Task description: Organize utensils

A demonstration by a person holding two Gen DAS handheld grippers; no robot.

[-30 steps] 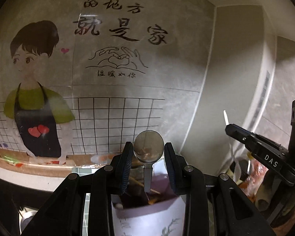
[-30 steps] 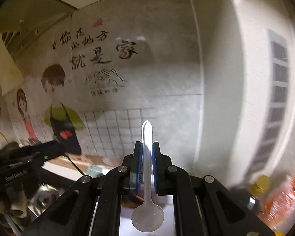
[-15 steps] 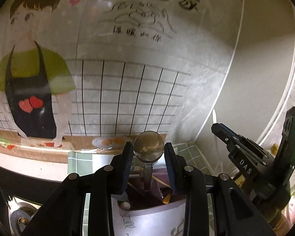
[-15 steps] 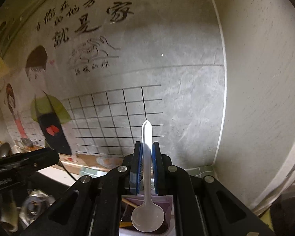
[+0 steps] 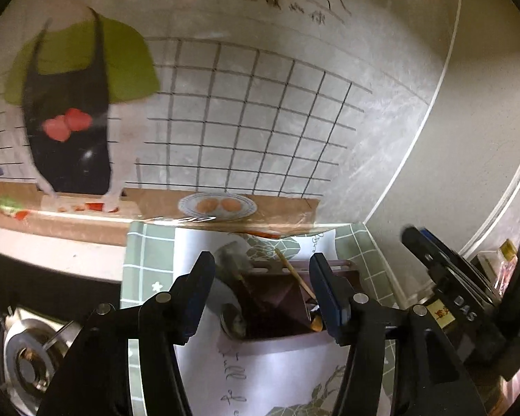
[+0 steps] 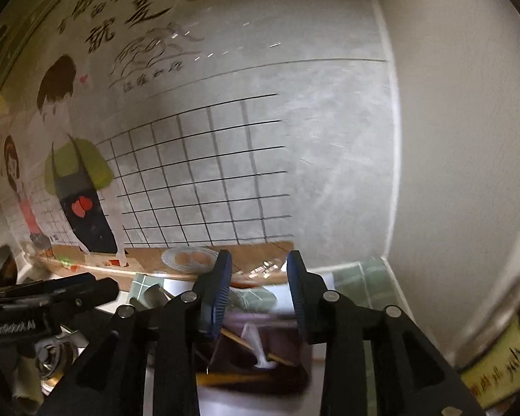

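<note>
My left gripper hangs over a white utensil holder with a dark purple inside. Its jaws are opening and its pads touch nothing. A blurred metal spoon, free of the pads, stands bowl up with its handle down in the holder, beside chopsticks and another spoon. My right gripper hangs over the same holder. Its jaws are opening too, and a blurred white plastic spoon lies loose inside the holder below them. Each gripper shows in the other's view: right gripper, left gripper.
A gas burner lies low on the left. The holder stands on a green tiled mat against the decorated wall, close to the corner. Bottles and a yellow-labelled jar crowd the right side.
Both grippers have come down toward the holder and opened. The metal spoon has left the left pads, and the white spoon has dropped from the right pads into the holder.
</note>
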